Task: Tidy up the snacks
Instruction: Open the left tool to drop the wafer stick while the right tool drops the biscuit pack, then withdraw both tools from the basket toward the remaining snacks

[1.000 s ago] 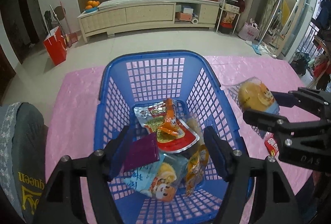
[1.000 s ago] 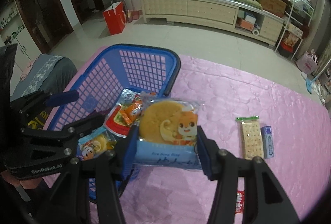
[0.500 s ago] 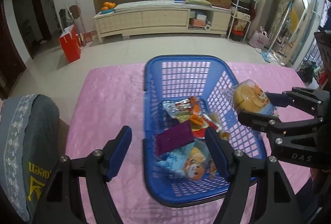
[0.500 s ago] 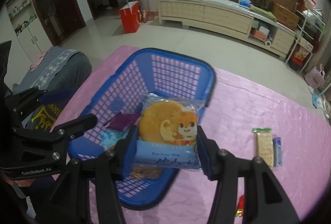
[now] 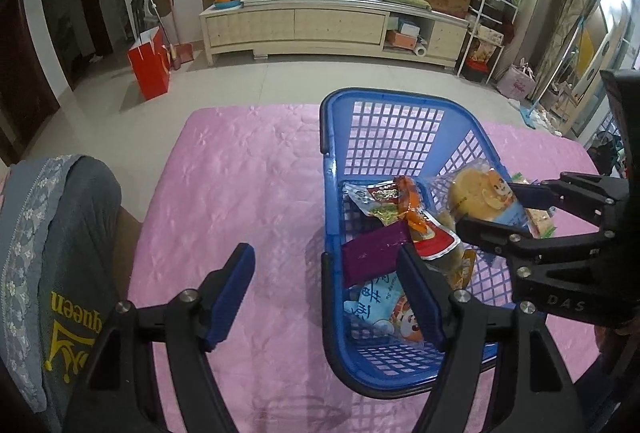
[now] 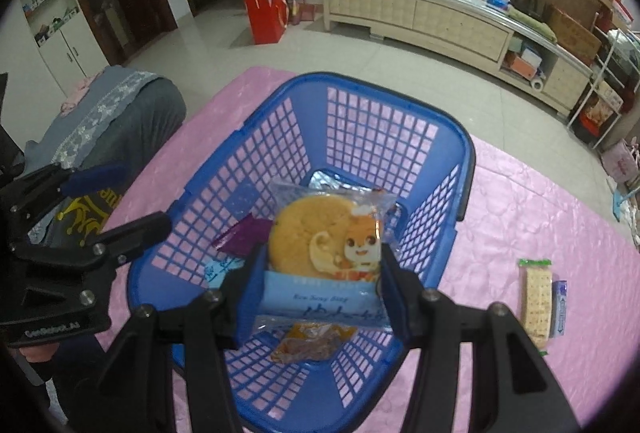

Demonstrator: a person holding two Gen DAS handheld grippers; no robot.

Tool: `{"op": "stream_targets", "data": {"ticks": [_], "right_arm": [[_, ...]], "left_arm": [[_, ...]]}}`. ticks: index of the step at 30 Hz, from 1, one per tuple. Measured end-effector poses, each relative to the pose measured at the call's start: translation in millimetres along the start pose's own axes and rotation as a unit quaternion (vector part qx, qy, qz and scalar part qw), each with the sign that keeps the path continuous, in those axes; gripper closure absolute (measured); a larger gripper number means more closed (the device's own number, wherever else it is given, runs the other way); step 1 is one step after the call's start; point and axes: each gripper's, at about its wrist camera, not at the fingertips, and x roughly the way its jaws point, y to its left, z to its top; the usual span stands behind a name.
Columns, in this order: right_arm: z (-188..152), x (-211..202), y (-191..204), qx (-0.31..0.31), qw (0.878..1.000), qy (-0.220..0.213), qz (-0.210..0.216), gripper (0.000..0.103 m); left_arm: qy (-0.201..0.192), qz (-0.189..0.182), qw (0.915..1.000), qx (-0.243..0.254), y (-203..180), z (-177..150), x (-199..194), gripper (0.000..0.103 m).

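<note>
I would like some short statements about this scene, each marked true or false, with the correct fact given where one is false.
1. The right gripper holds a cake packet between its jaws. True.
2. The cake packet already lies on the floor of the blue basket. False: it is held above the basket, not yet let go.
3. The left gripper grips the purple packet. False: its jaws are open and empty; the packet lies in the basket.
4. A cracker pack and a small blue pack lie on the pink cloth, outside the basket. True.
5. The basket is empty. False: several snack packets lie in it.
</note>
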Motion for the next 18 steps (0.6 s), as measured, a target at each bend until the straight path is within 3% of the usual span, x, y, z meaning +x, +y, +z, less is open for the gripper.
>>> {"op": "stream_targets", "data": {"ticks": [6, 8, 10, 18], "right_arm": [[0, 8, -2, 0.007, 1.000, 0.008, 0.000, 0.042], [-2, 6, -2, 0.006, 1.000, 0.007, -0.006, 0.024], [-3, 0, -3, 0.006, 1.000, -0.005, -0.011, 0.017], [-14, -38, -11, 0.016, 0.999, -0.025, -0.020, 0.017]], "left_arm": [[0.004, 0.002, 1.0000, -0.003, 0, -3, 0, 0.032], [0.004, 0.000, 1.0000, -0.002, 0, -5, -2, 0.032], [0.003, 0.000, 1.0000, -0.002, -1, -7, -5, 0.032], [-0.010, -0.011, 0.9999, 0.000, -17, -11, -26, 0.032]]}}
